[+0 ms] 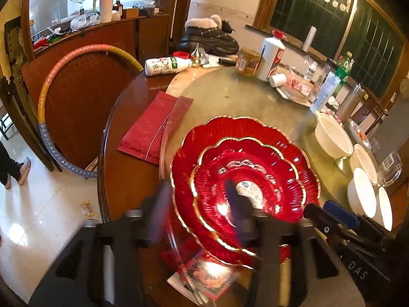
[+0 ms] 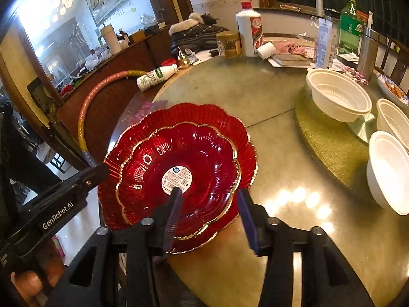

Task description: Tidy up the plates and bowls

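Note:
A small red scalloped plate (image 2: 179, 168) with a gold rim lies nested in a larger red plate (image 2: 240, 133) at the near edge of the glass turntable (image 2: 255, 94). Both also show in the left wrist view, small plate (image 1: 255, 163) in large plate (image 1: 225, 130). My right gripper (image 2: 208, 199) is open, its fingers astride the small plate's near rim. My left gripper (image 1: 198, 192) is open and blurred, astride the plates' left rim. Its tip (image 2: 99, 174) shows at the large plate's left edge. White bowls (image 2: 337, 97) (image 2: 388, 171) stand at the right.
A red packet (image 1: 153, 128) lies left of the plates. Bottles, a jar (image 2: 228, 44), a book and a white liquor bottle (image 2: 250, 30) crowd the far side. A hula hoop (image 1: 64, 76) leans on a folded table beyond the table's edge. A printed card (image 1: 207, 276) lies under the plates' near rim.

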Available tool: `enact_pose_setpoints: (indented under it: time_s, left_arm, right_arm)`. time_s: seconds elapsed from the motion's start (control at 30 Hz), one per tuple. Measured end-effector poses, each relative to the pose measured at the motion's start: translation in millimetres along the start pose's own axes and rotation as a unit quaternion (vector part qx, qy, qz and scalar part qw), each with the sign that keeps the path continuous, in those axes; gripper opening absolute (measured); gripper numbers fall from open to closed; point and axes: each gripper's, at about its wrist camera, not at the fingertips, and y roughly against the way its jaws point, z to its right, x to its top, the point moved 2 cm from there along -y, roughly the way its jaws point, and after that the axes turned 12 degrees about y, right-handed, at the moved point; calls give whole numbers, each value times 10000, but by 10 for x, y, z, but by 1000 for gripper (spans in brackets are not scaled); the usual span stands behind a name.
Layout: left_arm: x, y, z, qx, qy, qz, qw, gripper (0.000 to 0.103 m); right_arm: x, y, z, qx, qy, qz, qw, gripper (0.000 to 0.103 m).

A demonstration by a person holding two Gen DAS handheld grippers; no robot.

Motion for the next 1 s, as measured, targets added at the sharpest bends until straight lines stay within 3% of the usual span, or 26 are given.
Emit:
enact_pose_setpoints:
  time_s: [0.1, 0.17, 0.23, 0.37, 0.5, 0.6, 0.7, 0.73, 0.9, 1.0]
  left_arm:
    - [19, 138, 87, -93, -38, 266, 9996, 64]
    - [22, 220, 168, -262, -74, 319, 9991, 67]
    - [9, 290, 260, -433, -92, 360, 9984, 77]
    - [-64, 375, 516, -744, -267, 399, 9961, 79]
    - [-211, 346, 916, -1060, -618, 139, 9923, 79]
    - [-325, 367, 1192, -1281, -877, 31, 9879, 79]
    - [-403, 390, 1404, -1415, -1002, -8, 9849, 79]
    - [-437, 386, 1480, -1457, -1035, -44, 9839, 79]
    - [-648, 297, 1825, -1510, -1316, -276, 9793, 79]
    - [-802, 177, 2056, -1513, -1544, -456, 9753, 79]
  right_arm:
    - [-21, 123, 77, 57, -143, 155, 9998, 65]
    - [-52, 227, 181, 152, -332, 281, 9989, 67]
    - [-86, 334, 301, 304, -569, 436, 9970, 68]
    - [-210, 572, 588, 532, -1046, 716, 9905, 70]
    - [-342, 905, 972, 414, -1471, 1026, 9829, 70]
    - [-422, 1287, 1343, 99, -1841, 1398, 9729, 71]
    - [-537, 1623, 1666, -290, -2181, 1765, 9594, 87]
    - [-581, 1661, 1738, -328, -2240, 1761, 9580, 94]
    - [-813, 1514, 1858, -239, -2197, 1524, 9633, 95]
    - [-1039, 1492, 2009, -227, -2527, 1525, 9552, 95]
